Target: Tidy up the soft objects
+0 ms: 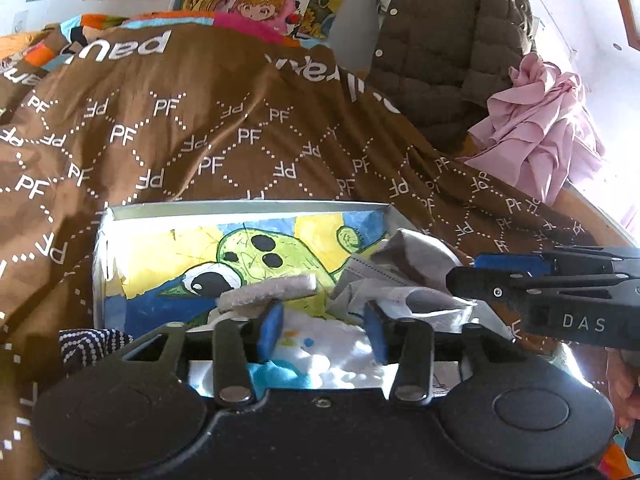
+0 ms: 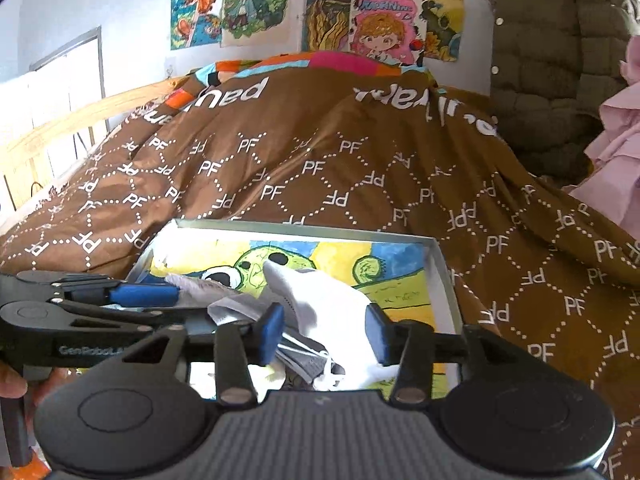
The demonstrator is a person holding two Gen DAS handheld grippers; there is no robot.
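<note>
A brown bedspread printed with white "PF" letters is covering the bed across the middle of the frame. Cartoon posters are hanging on the wall along the top. An olive puffer jacket is hanging at upper right, with pink cloth bunching just beside it.

A bedroom at home: a bed under a brown PF-patterned duvet, cartoon posters taped to the wall, a quilted olive jacket hanging (pink garment beside it).
</note>
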